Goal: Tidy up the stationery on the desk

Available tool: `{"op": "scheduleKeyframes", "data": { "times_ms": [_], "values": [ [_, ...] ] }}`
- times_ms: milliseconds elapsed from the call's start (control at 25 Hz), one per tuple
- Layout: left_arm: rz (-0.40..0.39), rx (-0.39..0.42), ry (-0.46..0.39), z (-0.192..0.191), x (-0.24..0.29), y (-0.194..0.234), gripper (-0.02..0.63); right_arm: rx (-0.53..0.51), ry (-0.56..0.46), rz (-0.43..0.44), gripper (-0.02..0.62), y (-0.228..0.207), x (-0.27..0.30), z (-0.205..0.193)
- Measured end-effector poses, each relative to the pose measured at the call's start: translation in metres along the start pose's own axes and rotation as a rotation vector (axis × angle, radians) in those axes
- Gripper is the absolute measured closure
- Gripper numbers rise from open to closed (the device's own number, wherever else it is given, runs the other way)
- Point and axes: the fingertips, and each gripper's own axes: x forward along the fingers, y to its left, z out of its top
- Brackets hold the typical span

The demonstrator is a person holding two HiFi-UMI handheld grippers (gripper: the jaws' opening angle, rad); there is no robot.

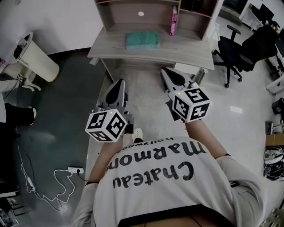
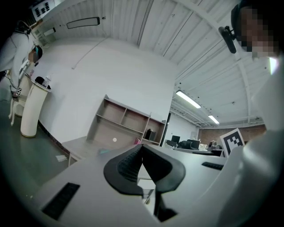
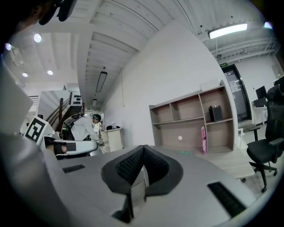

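Teal pad (image 1: 142, 40) flat on the desk (image 1: 111, 51), at twelve o'clock in the head view, just under the hutch shelves (image 1: 133, 13). Pink slim item (image 1: 173, 20) upright at one o'clock of the pad, beside a shelf divider; kind not readable. Both well apart from the claws. Left gripper (image 1: 119, 86) at seven o'clock of the pad, over the floor short of the desk edge, jaws fully together, nothing between them. Right gripper (image 1: 166, 73) at five o'clock of the pad, jaws likewise pressed together and empty. Black office chair (image 1: 235, 48) at three o'clock of the desk; white bin (image 1: 37, 60) at nine o'clock; power strip (image 1: 75, 170) on the floor at seven o'clock.
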Motion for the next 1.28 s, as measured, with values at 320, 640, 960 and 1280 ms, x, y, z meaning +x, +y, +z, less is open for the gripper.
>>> {"op": "scheduleKeyframes", "data": {
  "times_ms": [320, 640, 960, 1280],
  "values": [
    [-0.052, 0.007, -0.003, 0.044, 0.054, 0.061, 0.589, 0.01, -0.033, -0.059, 0.583, -0.008, 0.074, 0.027],
    [-0.107, 0.028, 0.012, 0.067, 0.095, 0.118, 0.589, 0.062, -0.07, -0.106, 0.583, -0.016, 0.139, 0.033],
    [-0.131, -0.018, 0.058, 0.047, 0.118, 0.155, 0.589, 0.086, -0.003, -0.15, 0.583, -0.023, 0.174, 0.001],
    [-0.101, -0.063, 0.164, -0.005, 0.156, 0.175, 0.589, 0.138, 0.093, -0.176, 0.583, -0.059, 0.199, -0.038]
  ]
}}
